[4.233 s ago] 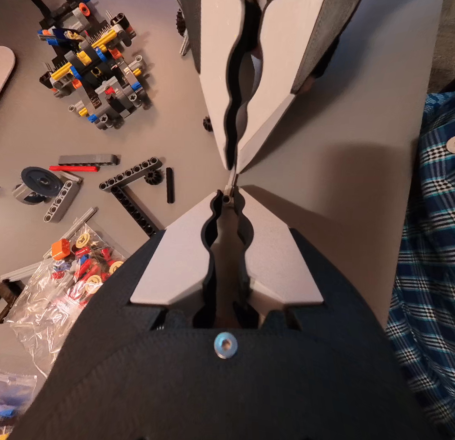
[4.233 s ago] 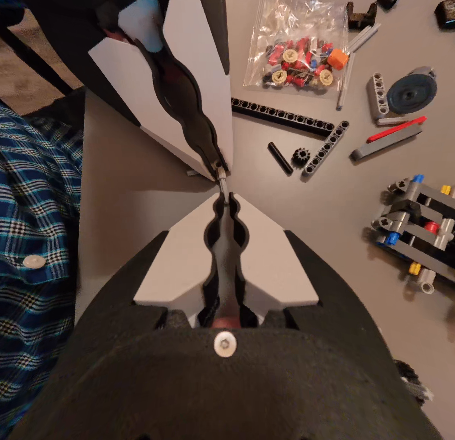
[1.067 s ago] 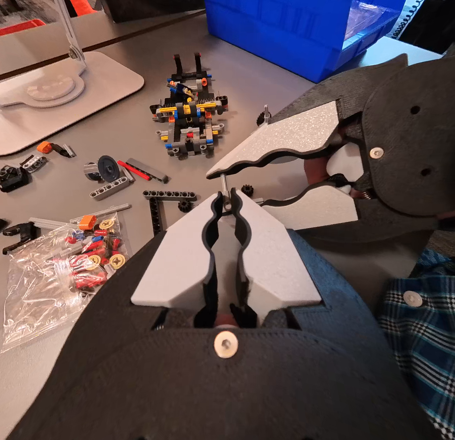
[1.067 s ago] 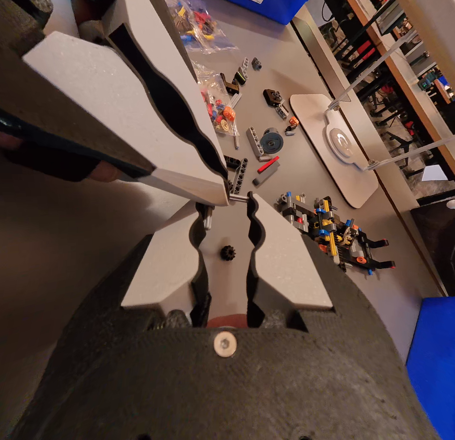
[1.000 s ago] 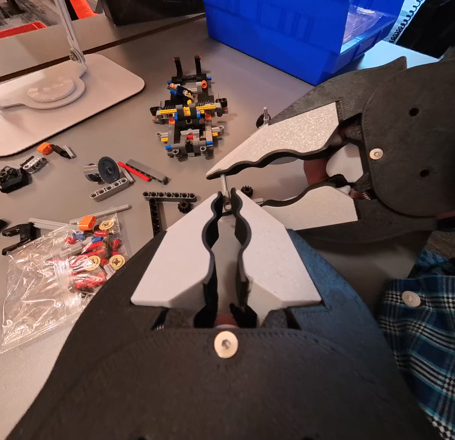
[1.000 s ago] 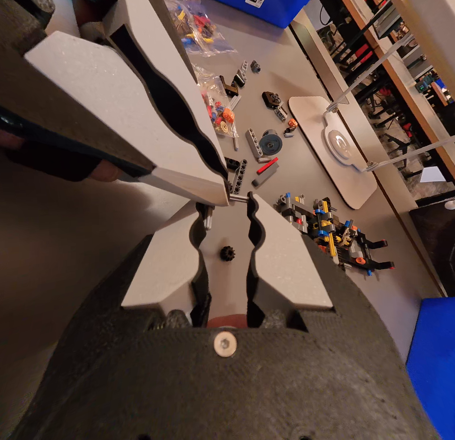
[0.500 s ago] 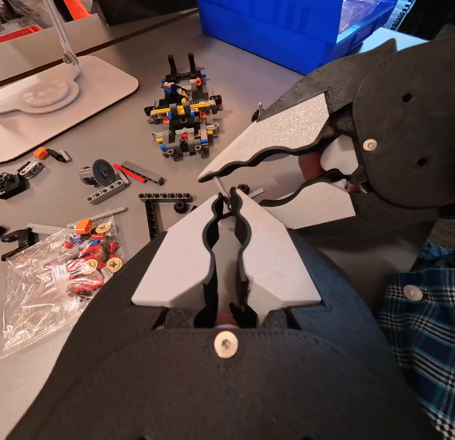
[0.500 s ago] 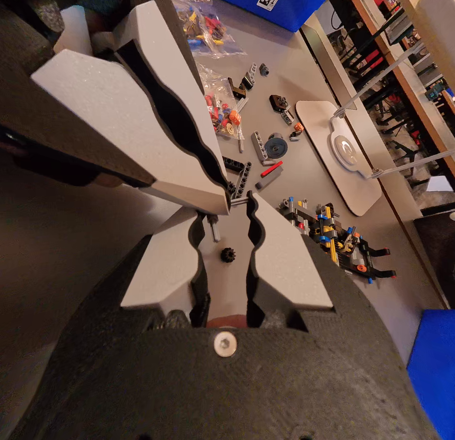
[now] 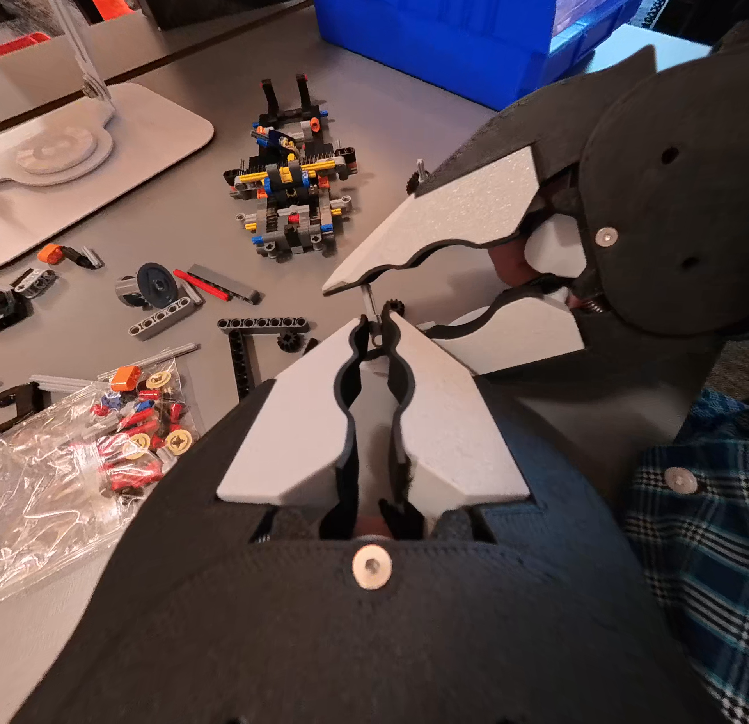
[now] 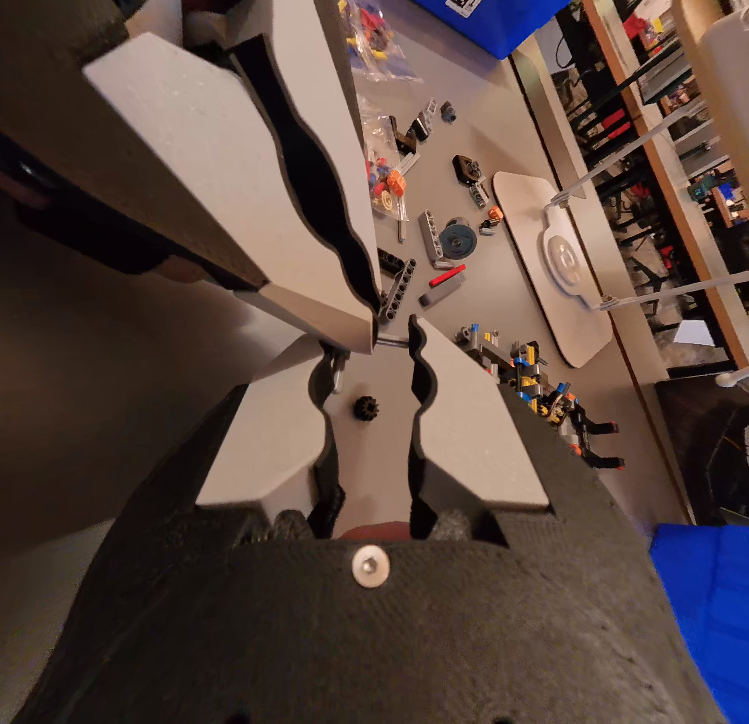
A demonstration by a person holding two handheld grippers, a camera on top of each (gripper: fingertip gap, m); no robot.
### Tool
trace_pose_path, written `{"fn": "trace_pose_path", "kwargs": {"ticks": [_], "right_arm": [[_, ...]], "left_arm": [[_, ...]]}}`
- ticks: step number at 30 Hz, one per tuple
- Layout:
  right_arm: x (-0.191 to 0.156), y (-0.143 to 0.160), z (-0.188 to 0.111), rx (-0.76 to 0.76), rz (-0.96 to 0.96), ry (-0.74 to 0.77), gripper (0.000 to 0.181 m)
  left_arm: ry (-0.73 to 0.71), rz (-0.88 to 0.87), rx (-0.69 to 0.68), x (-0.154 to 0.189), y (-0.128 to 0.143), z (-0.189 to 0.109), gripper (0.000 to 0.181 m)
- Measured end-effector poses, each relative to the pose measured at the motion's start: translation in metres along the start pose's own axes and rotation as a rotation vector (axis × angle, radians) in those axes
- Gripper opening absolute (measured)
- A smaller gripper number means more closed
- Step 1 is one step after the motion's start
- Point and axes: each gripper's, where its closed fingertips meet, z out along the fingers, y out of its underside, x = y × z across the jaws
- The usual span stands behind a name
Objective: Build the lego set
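Left wrist view shows the left gripper (image 9: 375, 325) pinched narrow on a thin grey axle (image 9: 369, 299), which stands up from its fingertips above the grey table (image 9: 389, 108). The right gripper (image 9: 375, 315) comes in from the right with its jaws spread wide around that axle; its upper finger touches the axle's top end, while the lower finger sits just right of the left gripper's tips.

From the right wrist view, the right gripper (image 10: 364, 339) is wide open. The axle (image 10: 391, 341) crosses the gap between its fingertips, still clamped in the left gripper (image 10: 375, 319) coming from the upper left. A small black gear (image 10: 365, 407) lies on the table, seen between the open fingers.

Farther off on the table stands the partly built lego model (image 9: 289, 189), black and grey with yellow and blue pins. Left of it lie a dark wheel (image 9: 156, 280), loose beams, and a clear bag of small parts (image 9: 101, 433). A blue bin (image 9: 437, 27) sits at the far side.
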Motion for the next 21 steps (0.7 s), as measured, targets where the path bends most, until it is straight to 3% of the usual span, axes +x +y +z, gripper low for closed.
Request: {"fn": "trace_pose_path", "kwargs": {"ticks": [1, 21], "right_arm": [[-0.0005, 0.0004, -0.0003, 0.001, 0.006, -0.014, 0.033], [-0.0071, 0.0017, 0.0004, -0.003, -0.002, -0.069, 0.031]], "left_arm": [[0.0, 0.002, 0.0, 0.0004, 0.0001, 0.0001, 0.004], [0.004, -0.008, -0.021, 0.002, 0.0031, 0.0009, 0.003]]}}
